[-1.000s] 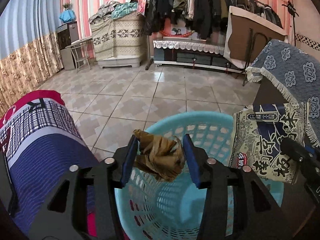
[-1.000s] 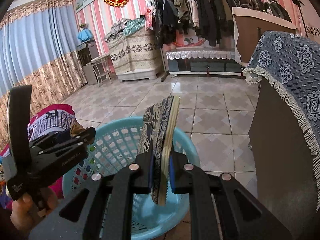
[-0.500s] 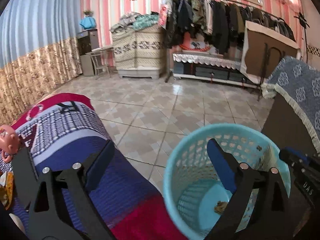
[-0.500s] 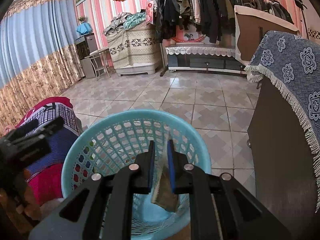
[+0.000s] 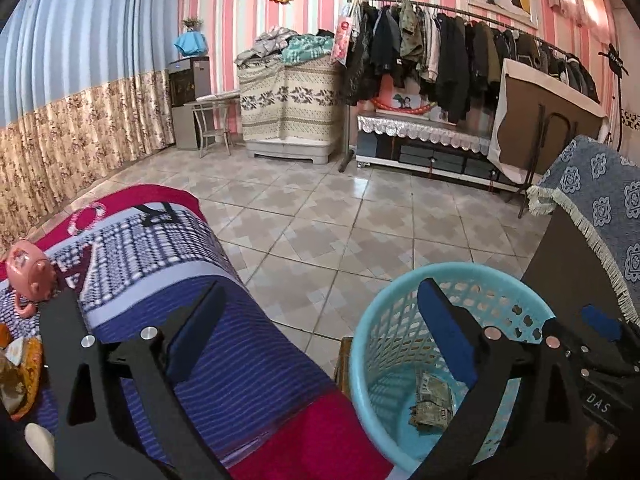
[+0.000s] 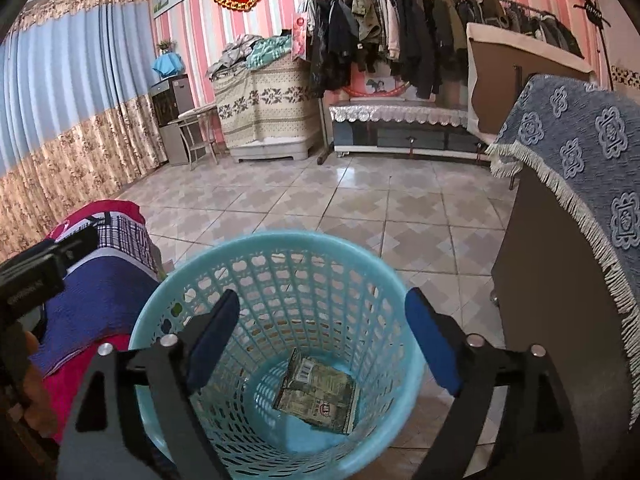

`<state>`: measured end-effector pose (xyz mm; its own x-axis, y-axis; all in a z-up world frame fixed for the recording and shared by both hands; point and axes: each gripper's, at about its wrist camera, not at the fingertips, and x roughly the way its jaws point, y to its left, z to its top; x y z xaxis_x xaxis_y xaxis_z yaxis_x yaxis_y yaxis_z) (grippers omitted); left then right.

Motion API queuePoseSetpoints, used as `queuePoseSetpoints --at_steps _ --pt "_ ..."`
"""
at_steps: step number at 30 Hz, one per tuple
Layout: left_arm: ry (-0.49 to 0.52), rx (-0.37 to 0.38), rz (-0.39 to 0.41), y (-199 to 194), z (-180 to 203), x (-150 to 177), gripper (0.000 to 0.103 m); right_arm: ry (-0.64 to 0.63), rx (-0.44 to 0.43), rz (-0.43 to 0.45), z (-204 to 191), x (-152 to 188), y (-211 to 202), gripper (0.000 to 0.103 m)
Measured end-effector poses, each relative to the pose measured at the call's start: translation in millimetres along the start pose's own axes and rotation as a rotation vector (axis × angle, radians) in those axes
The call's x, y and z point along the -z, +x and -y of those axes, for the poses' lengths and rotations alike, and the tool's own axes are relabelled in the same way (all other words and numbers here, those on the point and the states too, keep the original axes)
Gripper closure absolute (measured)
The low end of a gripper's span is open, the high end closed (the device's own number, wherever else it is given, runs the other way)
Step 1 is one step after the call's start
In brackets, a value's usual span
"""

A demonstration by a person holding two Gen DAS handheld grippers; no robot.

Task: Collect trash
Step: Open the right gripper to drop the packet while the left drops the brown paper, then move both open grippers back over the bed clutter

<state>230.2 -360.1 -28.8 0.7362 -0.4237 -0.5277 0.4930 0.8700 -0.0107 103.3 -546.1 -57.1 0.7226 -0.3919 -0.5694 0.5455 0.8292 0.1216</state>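
Above the turquoise lattice basket (image 6: 276,264), right claw (image 6: 322,344) spread wide and opening further, blue pads clear of everything, nothing between them. Down on the basket floor, flat and slightly askew, a printed snack wrapper (image 6: 318,394) with a barcode showing at one corner. Same wrapper (image 5: 434,398) seen from the left wrist view as a crumpled greenish piece at the bottom of the basket (image 5: 400,300).

Off to the basket's left, left claw (image 5: 320,332) also gaping and still widening, empty; one blue pad over the striped blue, white and red blanket (image 5: 168,264), the other over the basket's near rim. Pink teapot-like toy (image 5: 28,276) resting on the blanket at the far left edge. Black body of the right claw visible at the lower right of the left wrist view, beside the basket.

Just right of the basket, a dark cabinet side (image 6: 556,320) draped with a fringed blue cloth (image 6: 580,144). Beyond, patterned floor tiles (image 6: 360,200) and a rack of dark coats (image 6: 400,36) against the pink striped wall.
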Motion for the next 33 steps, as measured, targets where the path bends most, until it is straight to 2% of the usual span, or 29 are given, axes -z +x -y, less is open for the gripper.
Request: queuePoseSetpoints --at_steps 6,11,22,33 --pt "-0.010 -0.057 0.044 -35.9 -23.4 1.4 0.006 -0.027 -0.017 0.034 -13.5 -4.8 -12.1 0.013" --pt "-0.108 -0.081 0.031 -59.7 -60.4 7.2 0.006 -0.059 -0.039 0.067 -33.5 -6.8 -25.1 0.012" --pt "-0.183 -0.257 0.067 -131.8 -151.9 37.0 0.006 -0.150 -0.188 0.114 -110.7 -1.4 -56.0 0.008" --pt "-0.265 -0.408 0.059 -193.7 -246.9 77.8 0.006 -0.247 -0.288 0.078 -167.7 20.6 -61.7 0.006"
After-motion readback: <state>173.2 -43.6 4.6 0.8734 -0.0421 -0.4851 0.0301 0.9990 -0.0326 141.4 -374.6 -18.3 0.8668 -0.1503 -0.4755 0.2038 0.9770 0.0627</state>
